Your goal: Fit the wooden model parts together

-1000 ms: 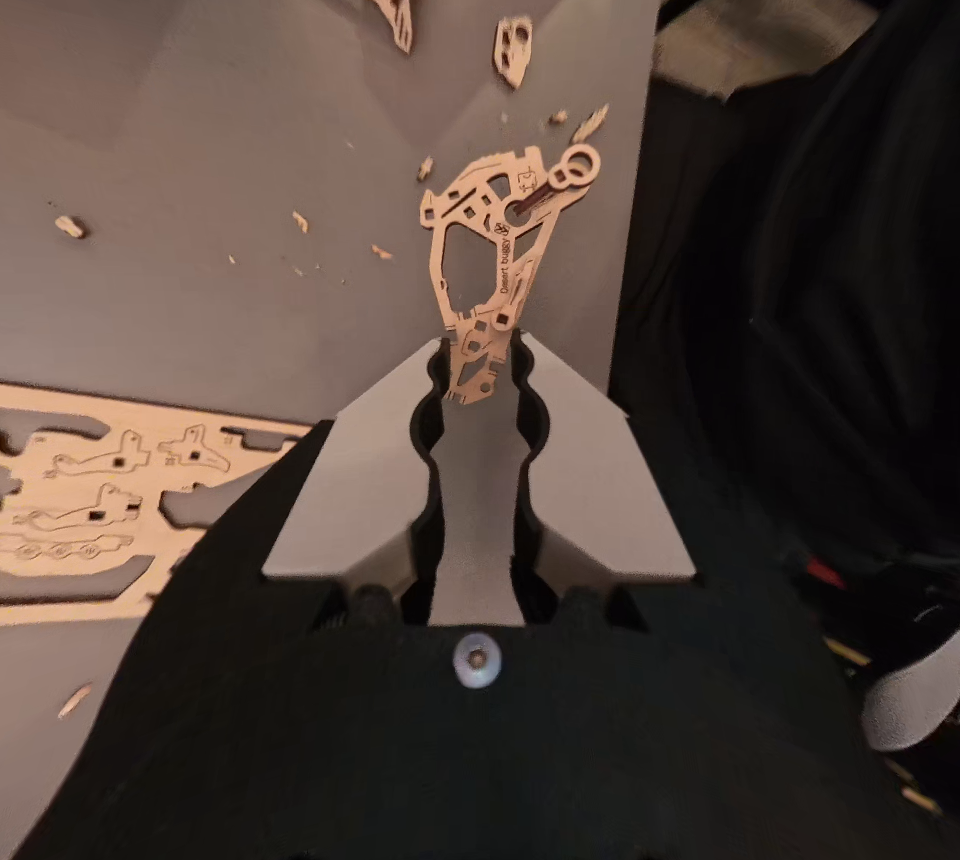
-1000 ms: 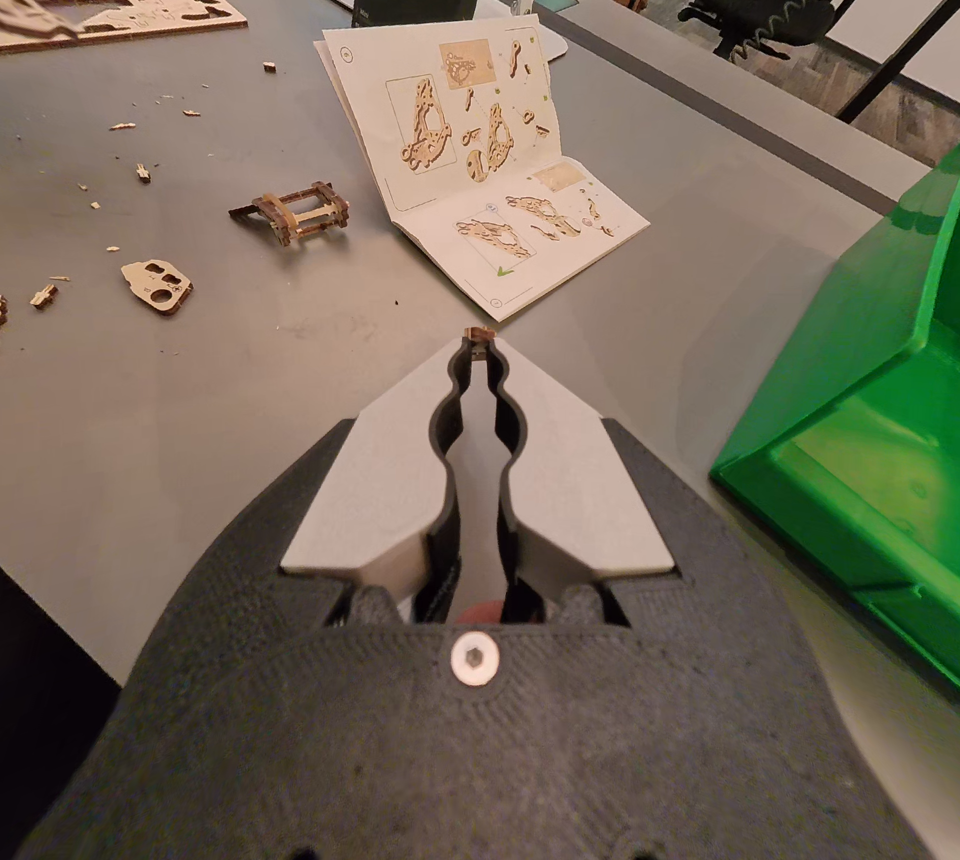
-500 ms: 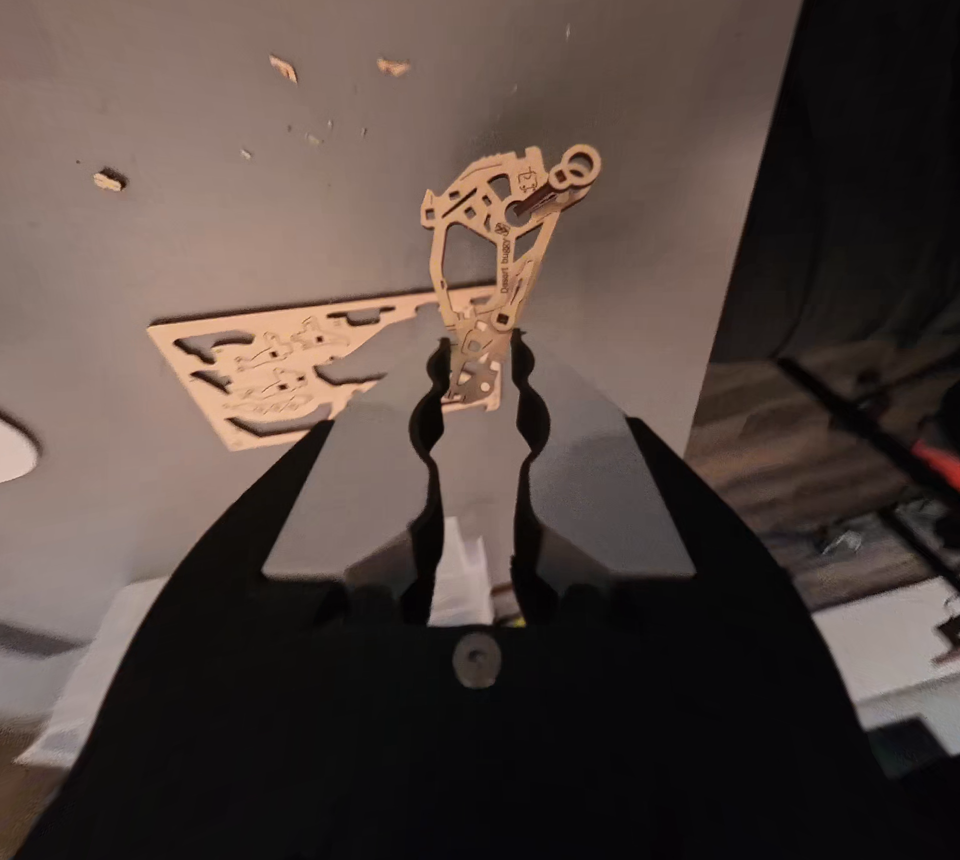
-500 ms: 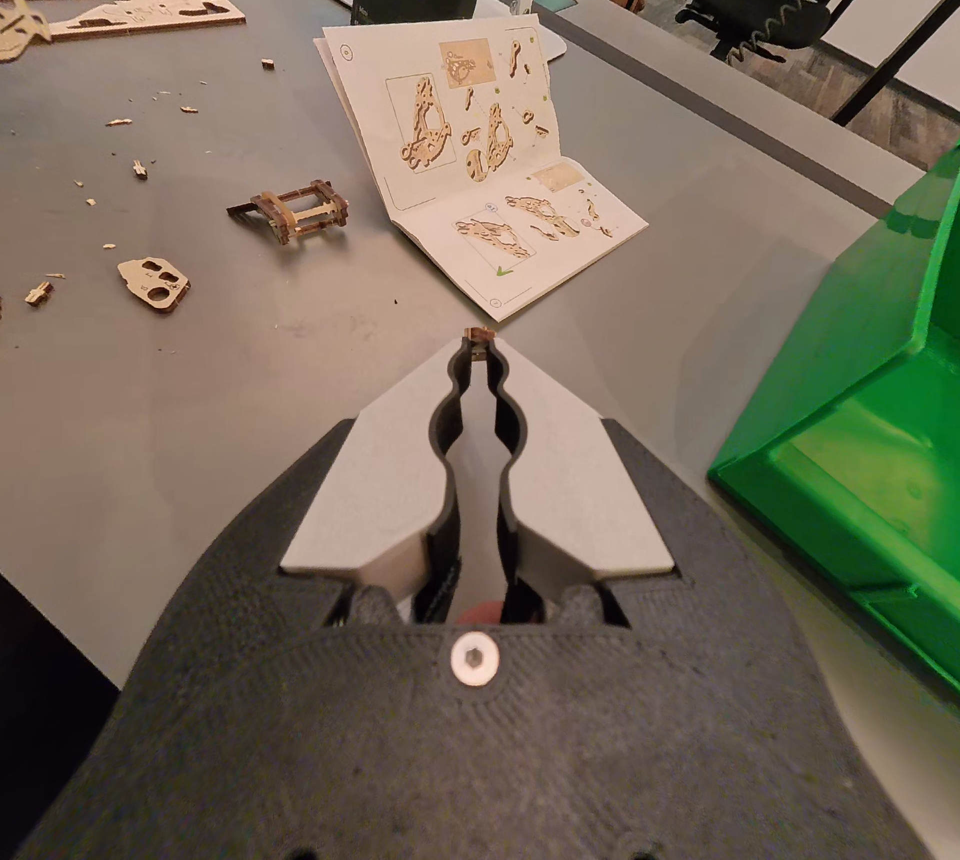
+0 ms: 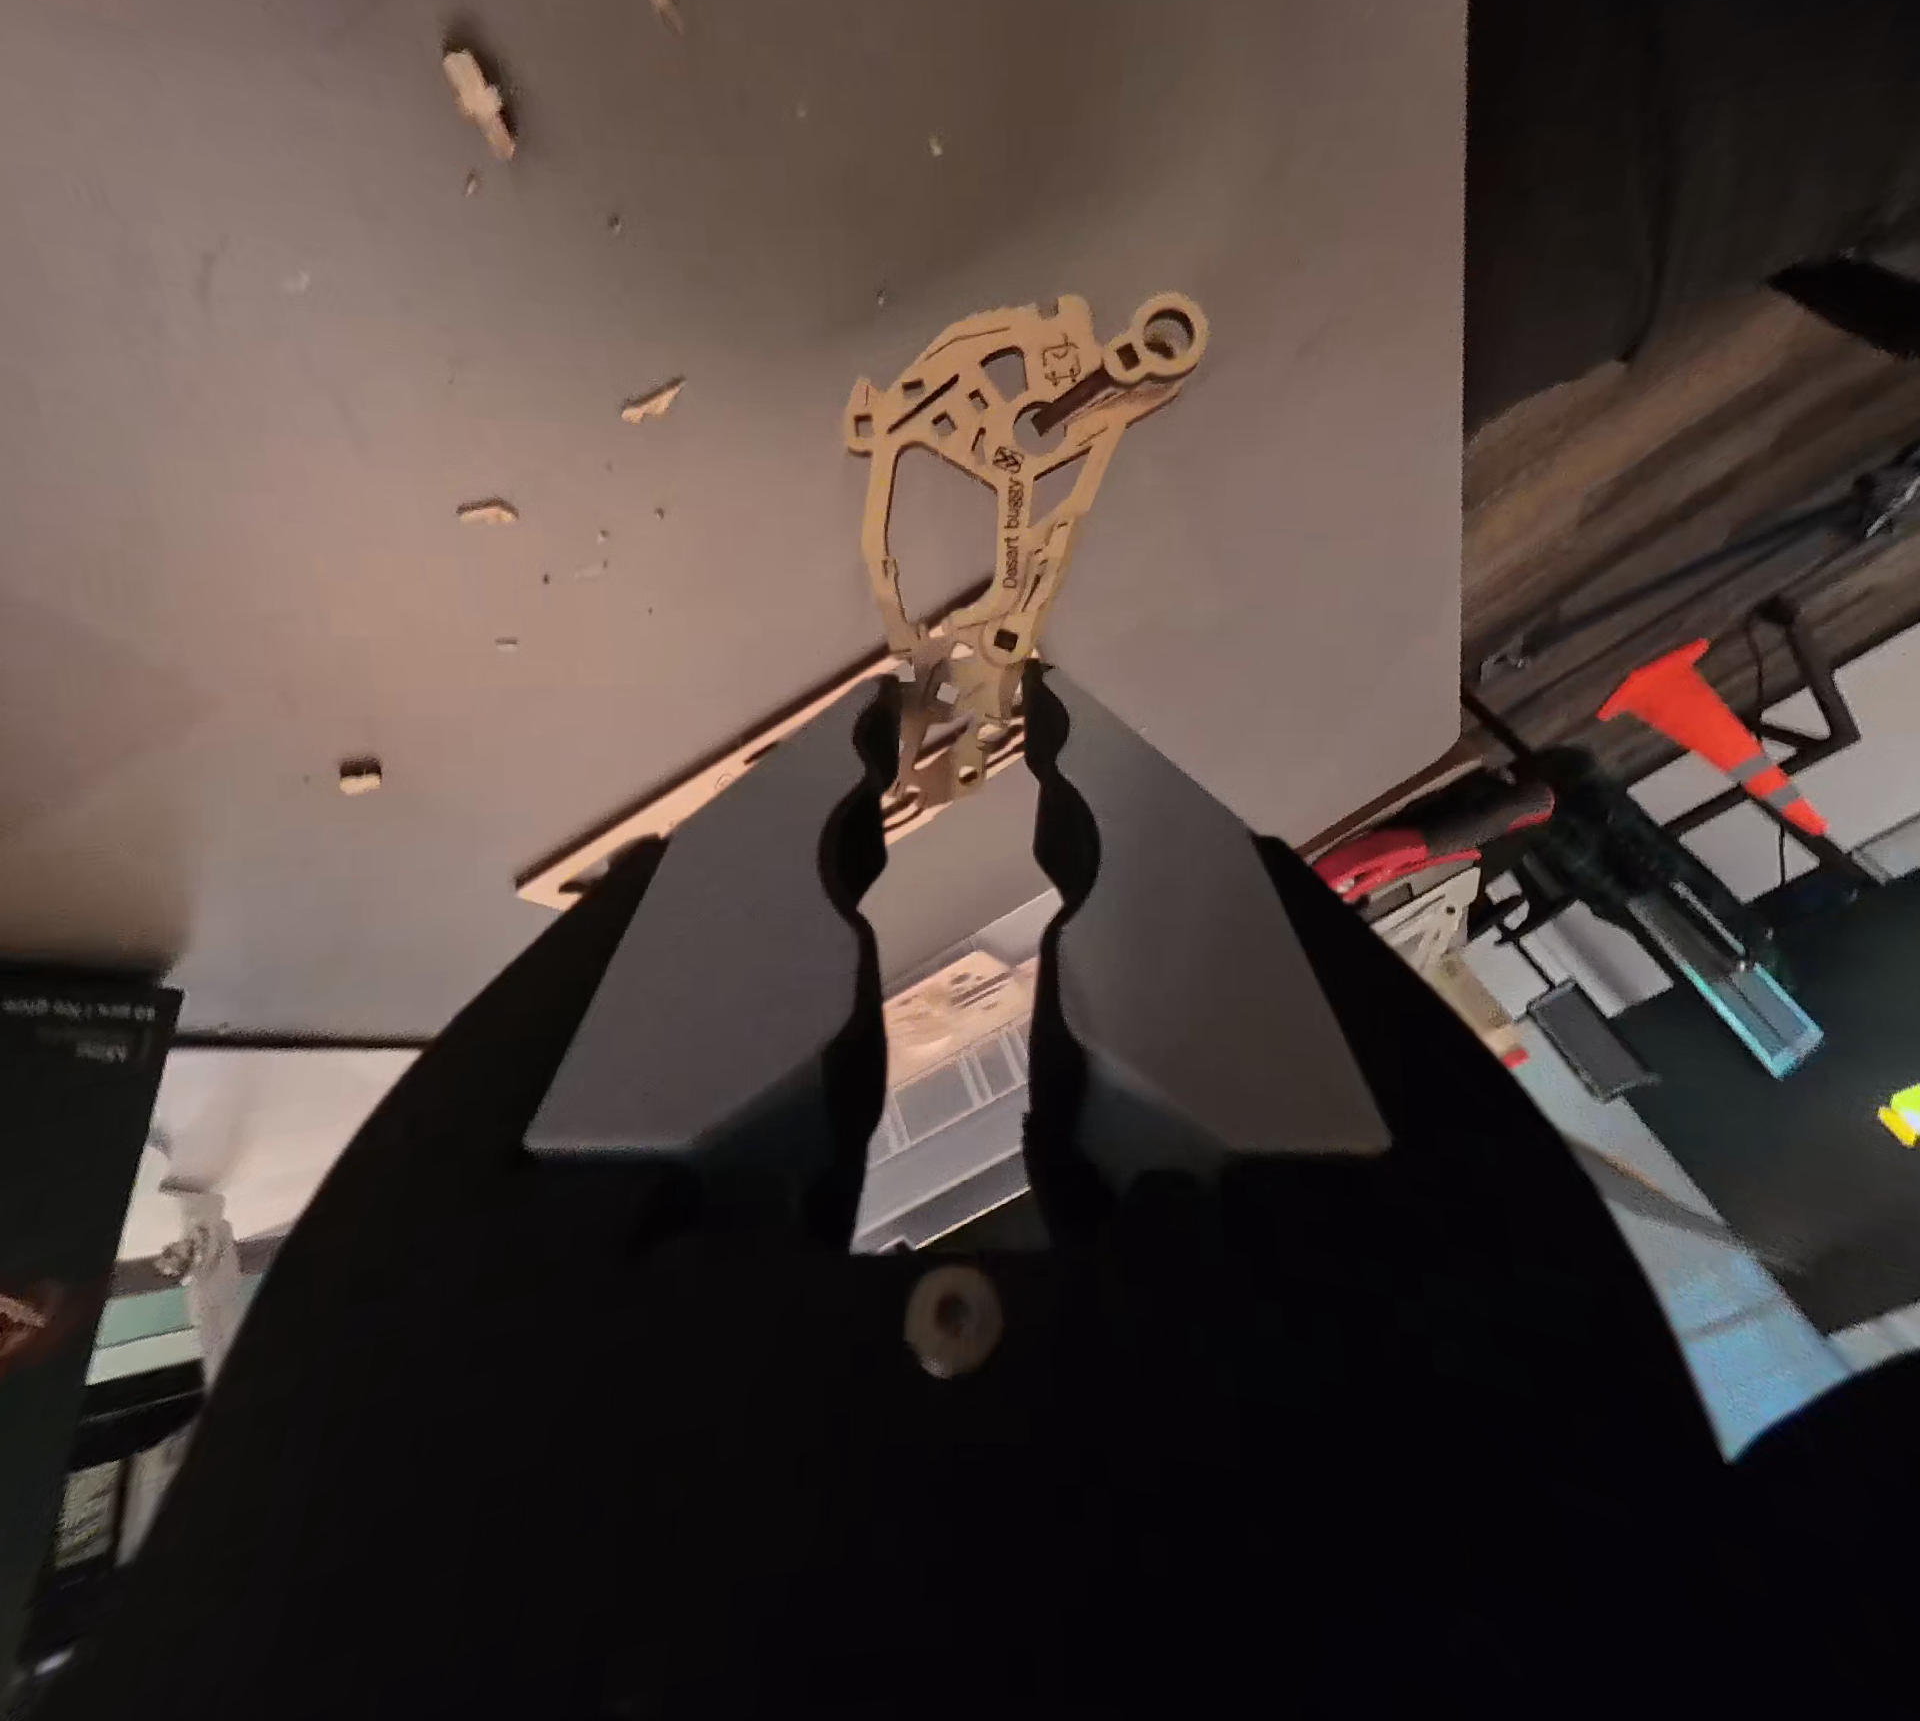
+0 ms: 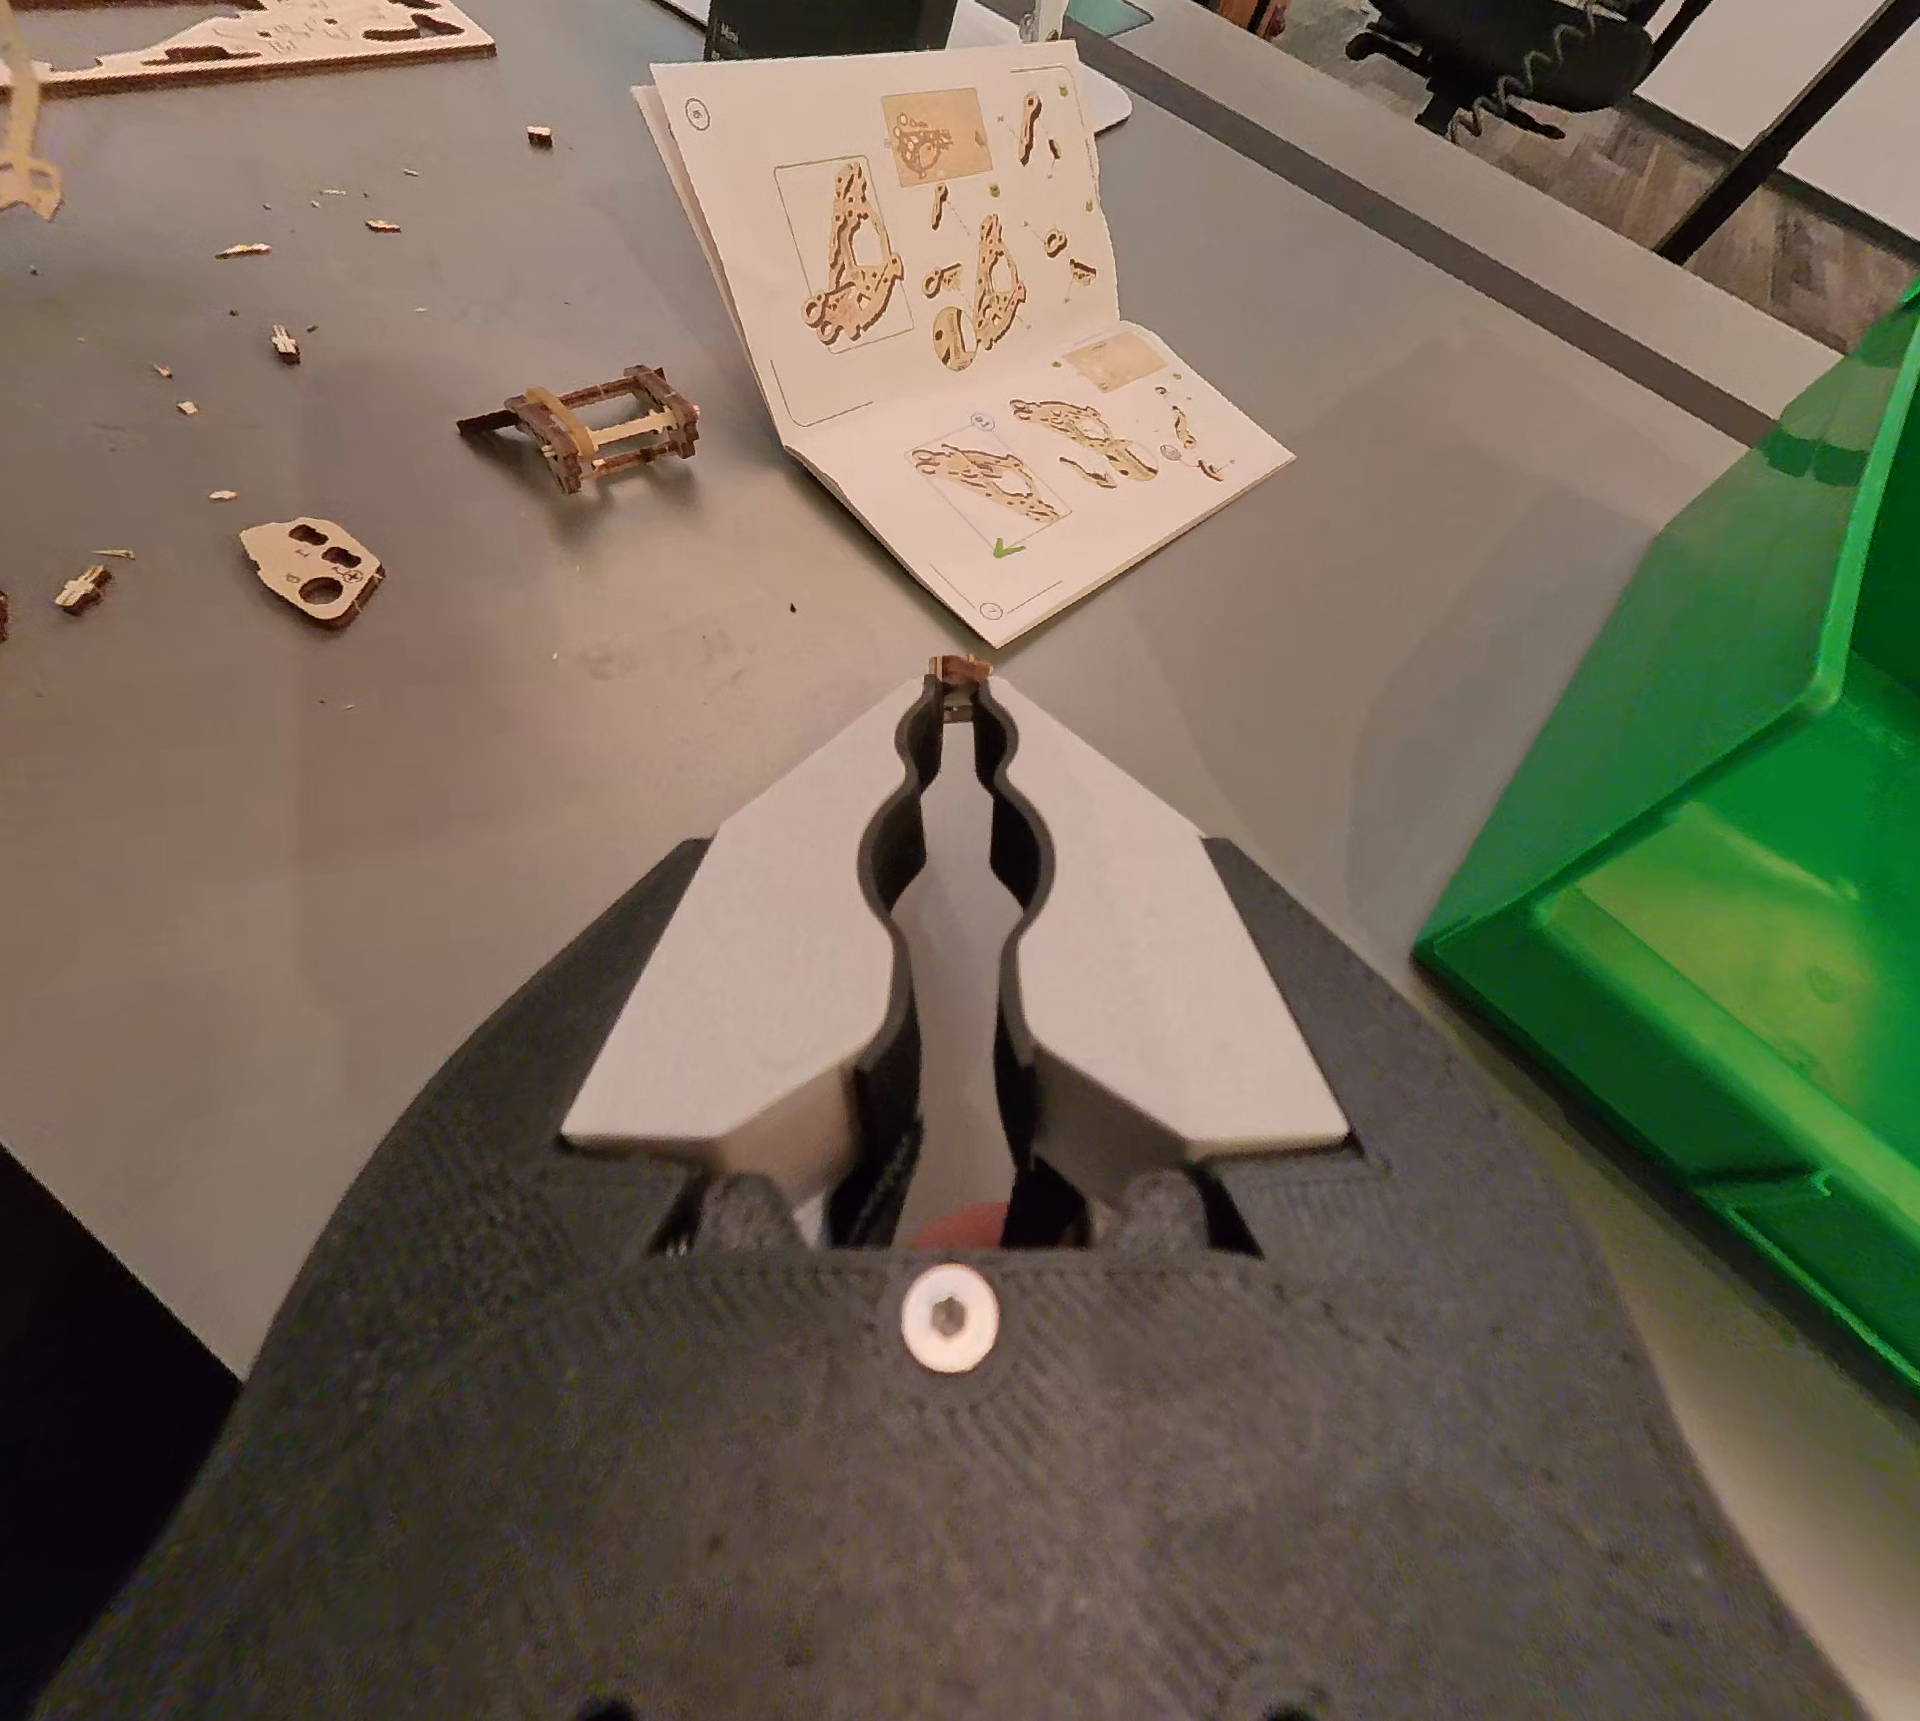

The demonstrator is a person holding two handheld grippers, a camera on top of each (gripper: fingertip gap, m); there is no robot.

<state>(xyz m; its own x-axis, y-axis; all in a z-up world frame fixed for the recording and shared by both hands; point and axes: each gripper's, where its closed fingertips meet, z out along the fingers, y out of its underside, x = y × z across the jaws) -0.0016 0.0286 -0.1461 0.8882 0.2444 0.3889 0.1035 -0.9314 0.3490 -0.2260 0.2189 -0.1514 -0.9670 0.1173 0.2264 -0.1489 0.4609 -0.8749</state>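
Swinging round with the left gripper (image 5: 961,684), the flat pale laser-cut wooden frame piece (image 5: 997,508) now hangs above the grey table's (image 5: 1247,217) far edge, pinched by its lower end. Right gripper (image 6: 954,684) nips a tiny brown wooden peg (image 6: 956,666) low over the table beside the open instruction booklet (image 6: 935,300). Best bring them together slowly, peg squared to a slot, thin frame unbent.

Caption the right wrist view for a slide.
Right gripper pinches a small wooden piece above the grey table, instruction booklet ahead.
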